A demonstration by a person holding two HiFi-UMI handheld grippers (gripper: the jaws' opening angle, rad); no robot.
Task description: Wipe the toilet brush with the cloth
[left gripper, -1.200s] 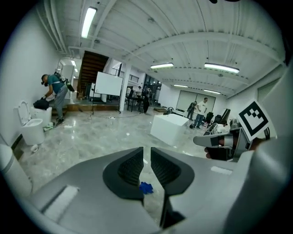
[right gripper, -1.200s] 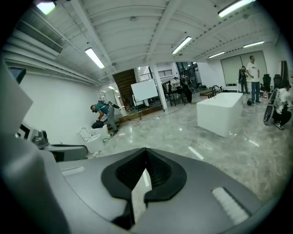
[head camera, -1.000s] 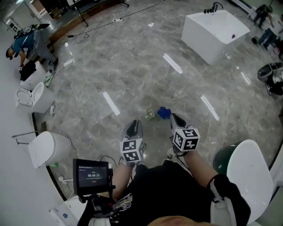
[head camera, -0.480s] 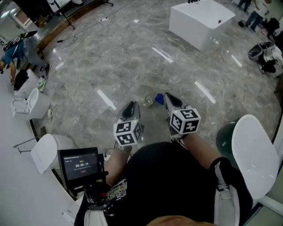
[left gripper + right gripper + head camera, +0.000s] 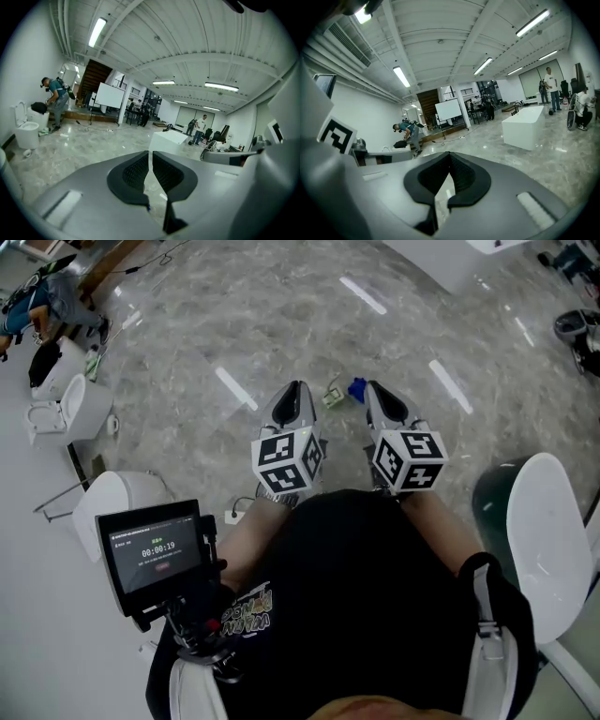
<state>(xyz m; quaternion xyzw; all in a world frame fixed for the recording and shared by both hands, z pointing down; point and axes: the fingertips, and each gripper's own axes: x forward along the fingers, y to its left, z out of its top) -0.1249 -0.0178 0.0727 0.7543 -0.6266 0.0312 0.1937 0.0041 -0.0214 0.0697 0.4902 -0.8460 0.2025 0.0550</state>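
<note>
Both tools are held up in front of me, side by side, pointing out over the grey marble floor [image 5: 281,315]. The left tool [image 5: 296,390] is empty: its jaws have just been closing and are down to a thin slit, with nothing between them. The right tool [image 5: 373,390] is fully closed, tips touching, and also empty. The blue cloth [image 5: 356,388] lies on the floor just past the tool tips, between the two, and neither tool touches it. A small green-and-white item [image 5: 333,397] lies just left of the cloth. It may be the toilet brush, but it's too small to tell. A white toilet [image 5: 66,413] stands far left and a timer screen [image 5: 155,549] is at my left hip. A white bathtub [image 5: 529,123] stands across the room, and a person [image 5: 408,133] is bent over by the wall.
</note>
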